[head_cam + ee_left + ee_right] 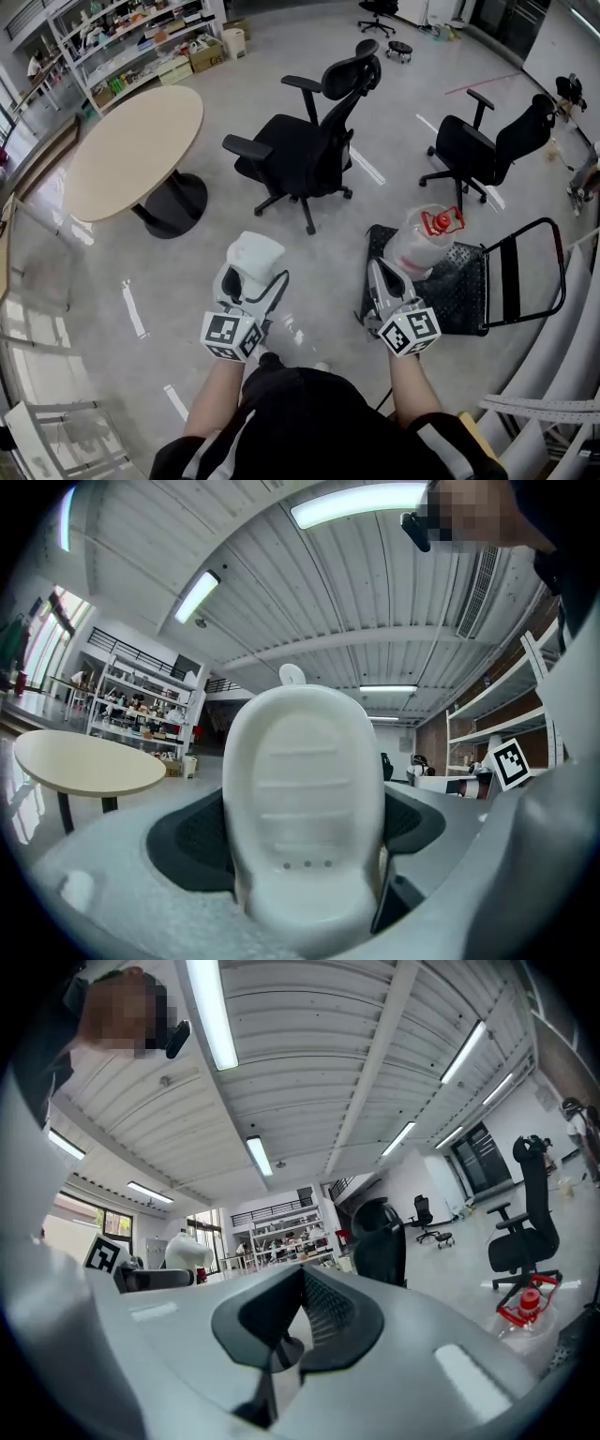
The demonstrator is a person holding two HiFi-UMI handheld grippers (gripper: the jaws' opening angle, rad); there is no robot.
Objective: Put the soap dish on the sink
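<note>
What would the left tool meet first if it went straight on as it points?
Probably the black office chair. In the head view the left tool, shut on the soap dish, aims toward it. The dish blocks the tool's own view, so depth is unclear.

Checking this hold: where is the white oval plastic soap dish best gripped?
Across its narrow width, on the long side rims, coming in from one end, as the left gripper has it. The white oval plastic soap dish is slimmer that way, and its raised rims give the jaws straight edges.

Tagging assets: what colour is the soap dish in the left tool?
White soap dish, clearest in the left gripper view.
</note>
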